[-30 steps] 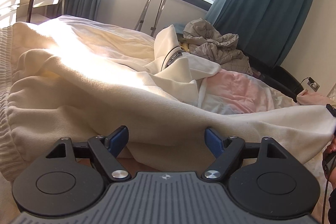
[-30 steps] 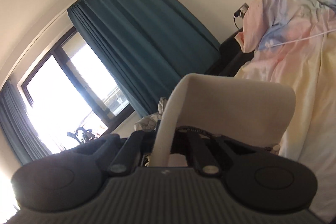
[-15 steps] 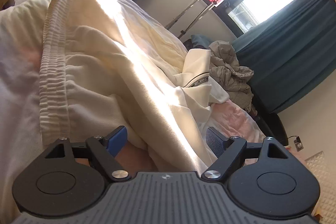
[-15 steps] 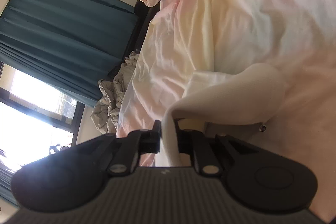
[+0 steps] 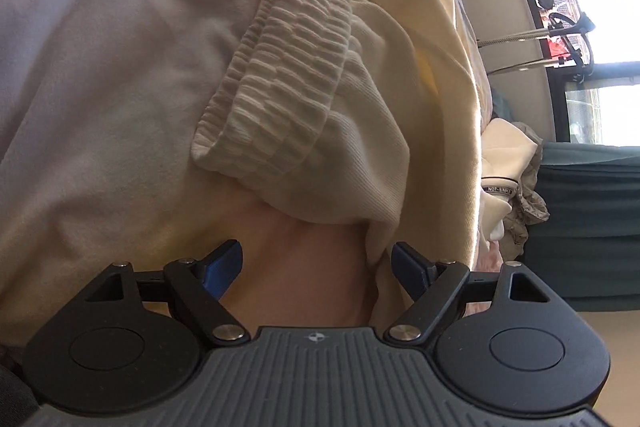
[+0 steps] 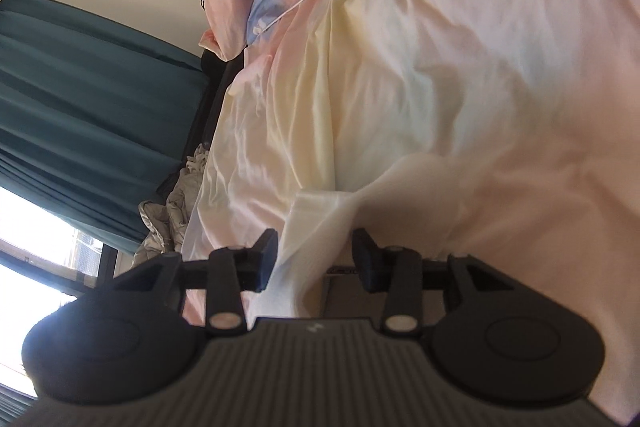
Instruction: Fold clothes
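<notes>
— What's changed since half a second back?

— My right gripper (image 6: 314, 259) has let go: its jaws were pinched on the cream fabric edge (image 6: 316, 227) and now stand partly apart, the cloth lying loose between them. My left view has rolled over and closed in on the ribbed waistband (image 5: 280, 79).

— Where's the garment?

— The cream sweatpants (image 5: 380, 107) lie bunched on the bed (image 5: 100, 67), waistband folded back over the body. I judge I released that edge to lay it down as a fold.

— And your left gripper (image 5: 318, 265)?

— Jaws wide apart, holding nothing; a fold of the pants just touches the right-hand finger. It hovers low over the sheet, placed, I'd guess, to take the waistband next.

— Any containers?

— None. Only a grey crumpled heap of clothing (image 6: 176, 203) beyond the bed, by the teal curtains (image 6: 92, 99).
</notes>
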`<state>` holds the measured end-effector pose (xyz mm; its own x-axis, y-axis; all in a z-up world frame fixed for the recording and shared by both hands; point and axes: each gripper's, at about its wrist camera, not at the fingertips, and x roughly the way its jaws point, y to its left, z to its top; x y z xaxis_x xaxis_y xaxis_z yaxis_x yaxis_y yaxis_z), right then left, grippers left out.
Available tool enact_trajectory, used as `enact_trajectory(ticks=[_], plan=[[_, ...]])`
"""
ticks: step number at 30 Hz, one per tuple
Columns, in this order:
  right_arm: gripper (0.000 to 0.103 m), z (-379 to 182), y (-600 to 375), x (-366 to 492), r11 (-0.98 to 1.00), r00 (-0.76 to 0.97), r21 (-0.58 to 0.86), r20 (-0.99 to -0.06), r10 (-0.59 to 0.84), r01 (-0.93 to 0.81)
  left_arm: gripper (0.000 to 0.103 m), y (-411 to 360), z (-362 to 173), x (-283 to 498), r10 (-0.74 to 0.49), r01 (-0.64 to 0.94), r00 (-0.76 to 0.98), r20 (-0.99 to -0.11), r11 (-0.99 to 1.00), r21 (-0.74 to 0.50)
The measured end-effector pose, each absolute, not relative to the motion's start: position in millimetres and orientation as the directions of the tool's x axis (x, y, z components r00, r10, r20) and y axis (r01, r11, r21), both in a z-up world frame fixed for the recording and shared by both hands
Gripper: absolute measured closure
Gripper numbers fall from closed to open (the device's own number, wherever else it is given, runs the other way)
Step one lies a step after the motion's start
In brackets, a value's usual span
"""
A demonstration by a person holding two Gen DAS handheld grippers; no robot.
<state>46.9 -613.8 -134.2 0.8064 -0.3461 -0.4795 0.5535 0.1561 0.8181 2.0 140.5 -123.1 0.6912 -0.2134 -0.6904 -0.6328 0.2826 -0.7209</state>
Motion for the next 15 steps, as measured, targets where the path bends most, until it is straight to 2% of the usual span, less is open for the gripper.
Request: enact_trajectory(ticks=[2, 6, 7, 9, 12, 15], plan=[[0.06, -136, -617, 48, 0.16, 0.801, 0.815, -0.475, -0.365, 0.557, 0.023, 146, -125, 2, -0.172, -0.636, 0.711, -0.682, 0.258, -0.727], [0.062, -139, -620, 55, 0.199, 0.791, 0.796, -0.469, -0.393, 0.571, 0.037, 153, -124, 0, -0.112, -0.633, 0.74, -0.663, 0.214, -0.744], [0.07, -139, -620, 56, 0.211, 0.789, 0.79, -0.468, -0.399, 0.576, 0.042, 155, -124, 0, -0.099, -0.64, 0.738, -0.667, 0.207, -0.74], [0.086, -137, -621, 57, 0.235, 0.794, 0.787, -0.454, -0.406, 0.57, 0.066, 159, -123, -2, -0.067, -0.647, 0.74, -0.669, 0.201, -0.736], [0.098, -133, -621, 59, 0.27, 0.801, 0.782, -0.431, -0.415, 0.561, 0.077, 168, -110, -11, -0.014, -0.621, 0.772, -0.636, 0.198, -0.758], [0.099, -129, -622, 60, 0.305, 0.809, 0.776, -0.407, -0.424, 0.551, 0.084, 177, -80, -20, 0.076, -0.574, 0.814, -0.576, 0.261, -0.776]])
